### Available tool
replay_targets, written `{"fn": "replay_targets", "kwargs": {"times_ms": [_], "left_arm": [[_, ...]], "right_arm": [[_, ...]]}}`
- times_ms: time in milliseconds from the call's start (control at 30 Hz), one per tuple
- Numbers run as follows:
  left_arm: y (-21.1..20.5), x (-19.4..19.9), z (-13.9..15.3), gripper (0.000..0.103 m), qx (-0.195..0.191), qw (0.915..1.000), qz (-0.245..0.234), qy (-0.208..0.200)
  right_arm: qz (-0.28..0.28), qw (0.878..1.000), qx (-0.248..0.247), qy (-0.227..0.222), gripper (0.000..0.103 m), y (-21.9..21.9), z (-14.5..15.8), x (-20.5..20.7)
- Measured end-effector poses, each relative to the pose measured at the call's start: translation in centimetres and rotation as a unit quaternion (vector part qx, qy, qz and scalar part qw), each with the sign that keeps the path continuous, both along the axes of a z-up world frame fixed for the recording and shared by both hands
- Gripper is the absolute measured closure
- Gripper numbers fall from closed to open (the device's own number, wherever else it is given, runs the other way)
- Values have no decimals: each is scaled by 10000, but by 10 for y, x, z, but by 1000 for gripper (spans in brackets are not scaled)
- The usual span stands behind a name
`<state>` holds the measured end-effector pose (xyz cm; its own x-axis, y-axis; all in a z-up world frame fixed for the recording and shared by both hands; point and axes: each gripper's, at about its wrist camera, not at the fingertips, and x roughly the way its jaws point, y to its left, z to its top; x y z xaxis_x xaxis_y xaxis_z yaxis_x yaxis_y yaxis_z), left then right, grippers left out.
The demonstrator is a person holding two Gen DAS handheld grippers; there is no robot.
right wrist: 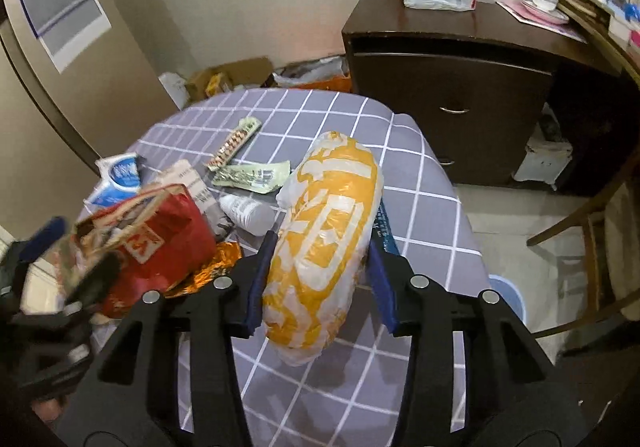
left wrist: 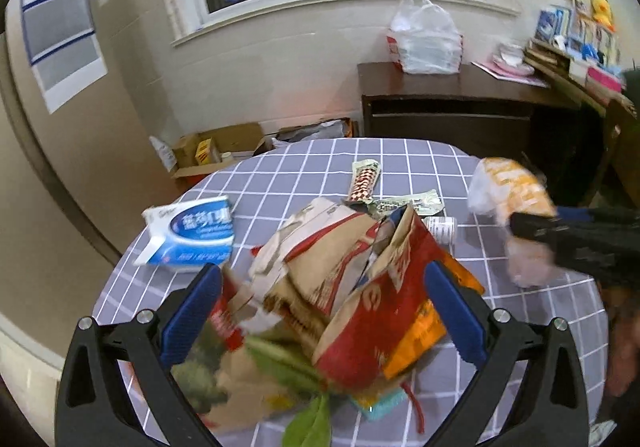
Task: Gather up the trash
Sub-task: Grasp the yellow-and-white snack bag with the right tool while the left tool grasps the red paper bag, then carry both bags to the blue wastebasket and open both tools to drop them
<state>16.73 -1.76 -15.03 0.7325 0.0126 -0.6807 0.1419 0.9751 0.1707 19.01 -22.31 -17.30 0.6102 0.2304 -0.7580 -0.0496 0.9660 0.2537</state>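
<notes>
While both grippers are loaded, the open paper bag waits between them.

Filling the lower centre of the left view, the left gripper [left wrist: 320,311] has its blue pads spread wide around the crumpled red-and-brown paper bag [left wrist: 360,279], apparently bracing it above the grey checked tablecloth [left wrist: 400,155]. Right gripper [right wrist: 318,279] pinches the yellow-and-white plastic bundle [right wrist: 324,243], whose long axis runs along the fingers. From that bundle the bag lies toward the left edge of the right view, so I judge the drop goes leftward. Foil wrappers [right wrist: 248,175] and a white bottle [right wrist: 248,211] lie beyond.
</notes>
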Motion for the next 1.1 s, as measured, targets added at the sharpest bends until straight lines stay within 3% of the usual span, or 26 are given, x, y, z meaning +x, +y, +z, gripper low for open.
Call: {"fn": "replay_targets", "kwargs": {"times_ms": [33,100,300,633,767,933,1100], "left_arm": [[-2,4,-3,13,16,10000,-39,56],[-4,11,-10,42,-42,9995,-175,264],[1,2,-6,59,-545,9977,-306,265],[-6,-24,23,60,-751,9969,-226,-93],[-21,-32,42,60,-833,9957,-302,-287],[-66,-32,55,60,-911,9930,-688,-292],[-137,-30,41,60,-839,9881,-1287,27]], "right_arm": [[-22,10000,86,-31,60,-4,3,-3],[-59,9998,173,-119,60,-11,11,-8],[-166,9975,601,-331,60,-34,30,-24],[-398,9918,1054,-603,60,-78,45,-46],[-447,9826,1684,-650,60,-109,47,-53],[-755,9784,1770,-759,60,-149,46,-64],[-1396,9759,1558,-623,60,-200,25,-79]]}}
